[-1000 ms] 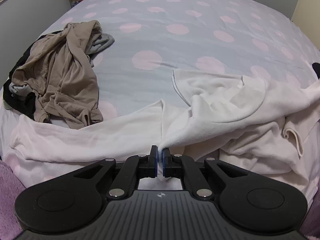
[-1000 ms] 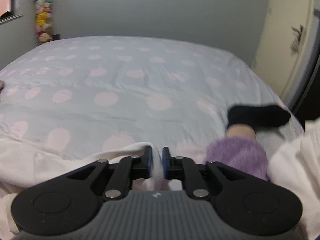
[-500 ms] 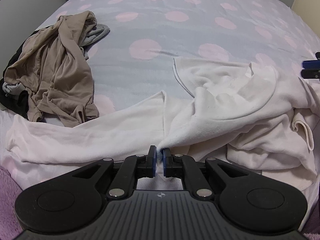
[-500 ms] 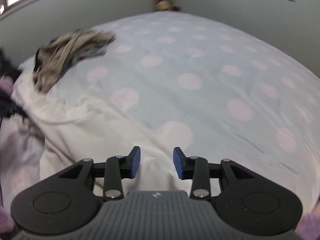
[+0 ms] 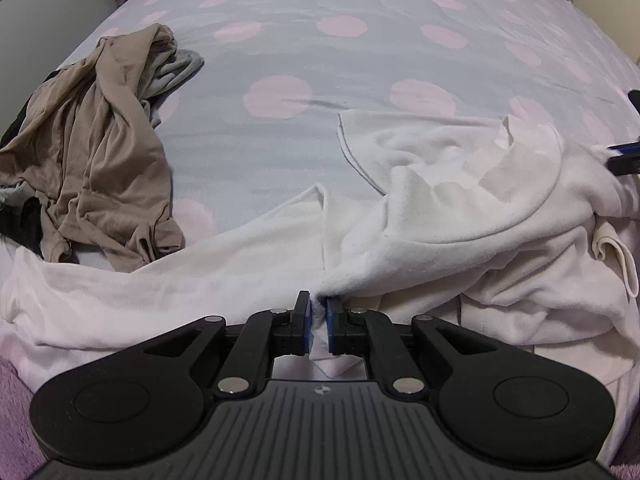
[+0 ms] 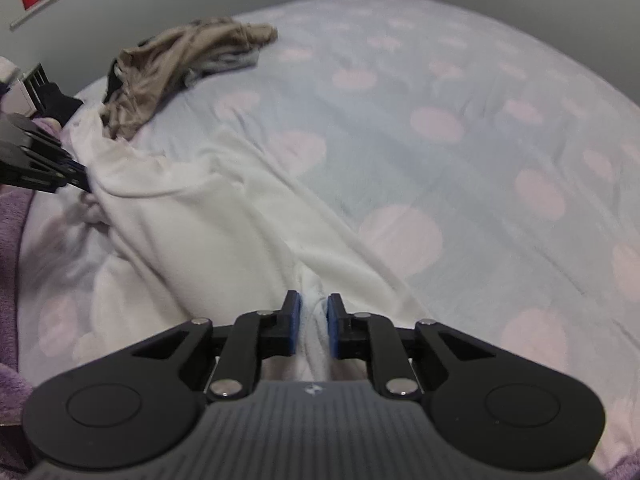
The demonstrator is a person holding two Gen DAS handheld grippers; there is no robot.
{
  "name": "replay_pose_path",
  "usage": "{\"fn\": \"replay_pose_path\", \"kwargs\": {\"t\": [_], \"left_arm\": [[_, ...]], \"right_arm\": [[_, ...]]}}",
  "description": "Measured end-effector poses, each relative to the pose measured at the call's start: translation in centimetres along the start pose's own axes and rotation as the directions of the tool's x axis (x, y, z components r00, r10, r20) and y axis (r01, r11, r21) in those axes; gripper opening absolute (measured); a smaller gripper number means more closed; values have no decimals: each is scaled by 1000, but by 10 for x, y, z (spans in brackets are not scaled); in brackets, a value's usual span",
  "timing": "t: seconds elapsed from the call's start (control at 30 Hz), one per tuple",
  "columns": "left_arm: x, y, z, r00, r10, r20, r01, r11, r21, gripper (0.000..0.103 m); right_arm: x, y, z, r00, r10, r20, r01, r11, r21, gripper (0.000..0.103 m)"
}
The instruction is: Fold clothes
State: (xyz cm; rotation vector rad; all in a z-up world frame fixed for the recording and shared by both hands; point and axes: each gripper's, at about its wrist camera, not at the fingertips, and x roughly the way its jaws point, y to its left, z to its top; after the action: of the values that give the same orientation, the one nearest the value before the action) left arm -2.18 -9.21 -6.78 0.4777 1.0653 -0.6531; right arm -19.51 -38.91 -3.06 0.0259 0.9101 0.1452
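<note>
Gripping the crumpled white fleece garment (image 5: pixel 460 216) on the polka-dot bed (image 5: pixel 344 64): left gripper (image 5: pixel 318 320) clamped, right gripper (image 6: pixel 313 322) jaws closing on a fold; pull corners apart evenly before folding.

White garment (image 5: pixel 440 216) in left hand-held gripper (image 5: pixel 318 312)
</note>
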Motion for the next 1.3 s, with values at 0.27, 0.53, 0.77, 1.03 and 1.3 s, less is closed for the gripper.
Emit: {"fn": "replay_pose_path", "kwargs": {"t": [0.27, 0.53, 0.77, 1.03, 1.3], "left_arm": [[-4, -10, -5, 1000, -20, 7, 19, 998, 65, 5], [-7, -13, 1, 1000, 5, -1, -4, 996, 91, 5], [-5, -14, 5, 1000, 1, -6, -1, 994, 108, 5], [-9, -14, -2, 995, -84, 50, 71, 974, 214, 46], [-2, -13, -6, 992, -99, 77, 79, 970, 229, 30]], "right_arm": [[-32, 8, -25, 999, 10, -39, -10, 1000, 9, 14], [-16, 22, -26, 996, 8, -89, -12, 999, -47, 23], [3, 11, 5, 992, 29, -124, -46, 989, -138, 40], [24, 8, 3, 975, 144, -167, -153, 987, -48, 13], [-12, -1, -6, 995, 12, -96, -16, 999, -41, 7]]}}
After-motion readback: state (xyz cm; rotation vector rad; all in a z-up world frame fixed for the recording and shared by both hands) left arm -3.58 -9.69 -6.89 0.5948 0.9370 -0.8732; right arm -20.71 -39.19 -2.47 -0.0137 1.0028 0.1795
